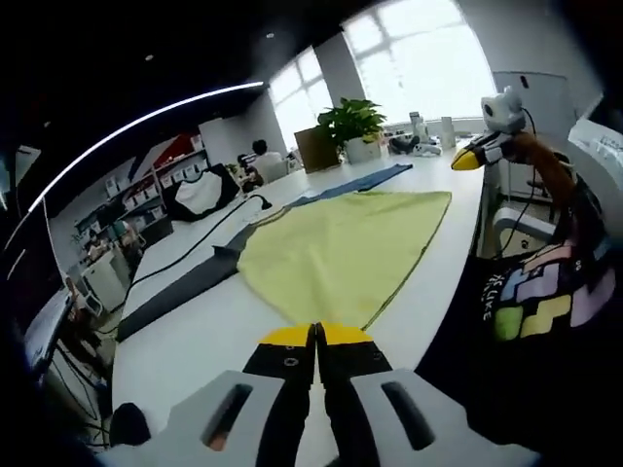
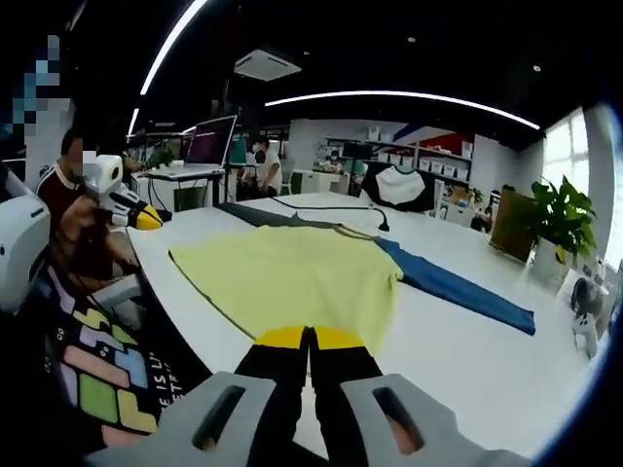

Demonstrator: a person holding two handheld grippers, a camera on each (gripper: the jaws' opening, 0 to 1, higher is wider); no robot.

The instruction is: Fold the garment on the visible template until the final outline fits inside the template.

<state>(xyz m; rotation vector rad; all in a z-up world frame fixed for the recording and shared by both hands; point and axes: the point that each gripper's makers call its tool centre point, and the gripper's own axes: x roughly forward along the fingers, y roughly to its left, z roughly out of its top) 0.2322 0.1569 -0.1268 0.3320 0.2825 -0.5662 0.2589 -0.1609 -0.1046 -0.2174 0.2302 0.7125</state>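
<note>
White table [image 1: 195, 331] under us: both grippers, left [image 1: 315, 336] and right [image 2: 309, 338], closed and empty, face the yellow garment [image 1: 346, 248] lying lengthwise just ahead.

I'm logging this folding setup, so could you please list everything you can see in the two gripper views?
Garment: one, yellow, spread flat on the white table, just beyond both grippers' tips.
Blue cloth: one, blue, flat on the table at the garment's far edge.
Dark strip: one, dark grey, flat along the table beside the garment.
Table: one, white, long.
Potted plant: one, green, at the table's far end by the window.
Monitor: one, lit screen, on a desk behind.
Left gripper: yellow-tipped black jaws, together, over the table.
Right gripper: the same, jaws together.
Person's shirt: black with coloured blocks.
</note>
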